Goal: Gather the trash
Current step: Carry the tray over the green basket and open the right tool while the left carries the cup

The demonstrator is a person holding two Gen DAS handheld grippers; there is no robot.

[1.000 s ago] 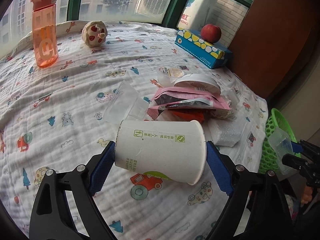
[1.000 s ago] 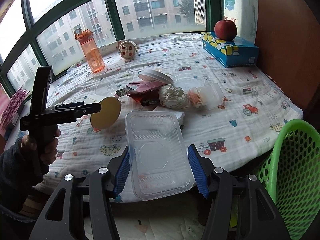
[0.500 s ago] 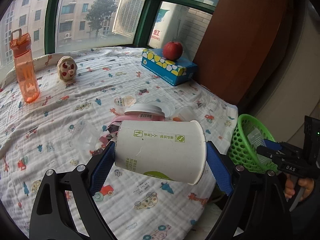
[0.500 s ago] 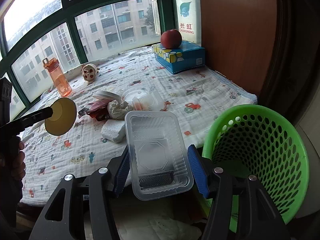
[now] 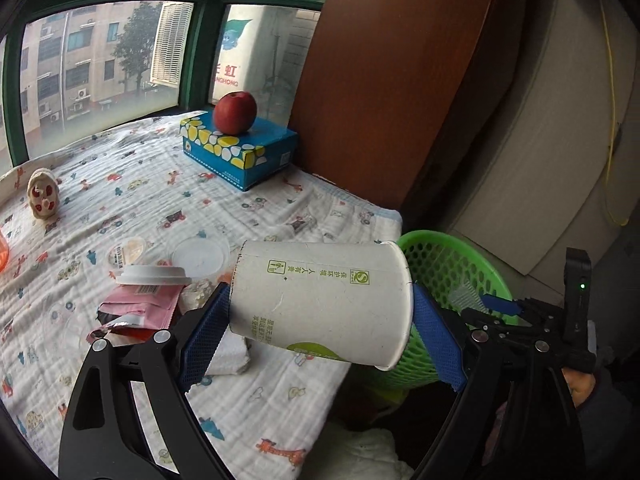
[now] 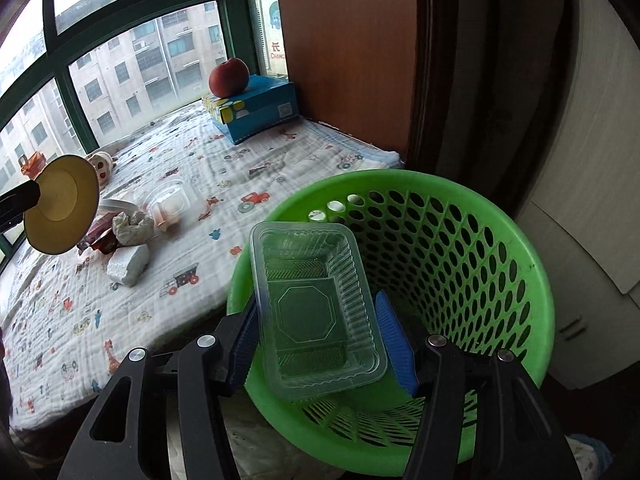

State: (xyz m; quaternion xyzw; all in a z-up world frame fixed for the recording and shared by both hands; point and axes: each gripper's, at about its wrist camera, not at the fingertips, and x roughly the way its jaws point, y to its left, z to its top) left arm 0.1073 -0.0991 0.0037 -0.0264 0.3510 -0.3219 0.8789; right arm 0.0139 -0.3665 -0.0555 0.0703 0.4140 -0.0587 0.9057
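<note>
Right gripper (image 6: 316,332) clamps clear plastic tray (image 6: 316,308), hanging over mouth of green mesh basket (image 6: 500,248). Let go only once tray clears near rim. Left gripper (image 5: 320,316) pinches paper cup (image 5: 324,300) sideways, just short of basket; drop it 2nd, mouth down.

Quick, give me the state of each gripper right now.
Left gripper: closed on the paper cup, held on its side.
Right gripper: closed on the clear plastic tray, over the green basket.
</note>
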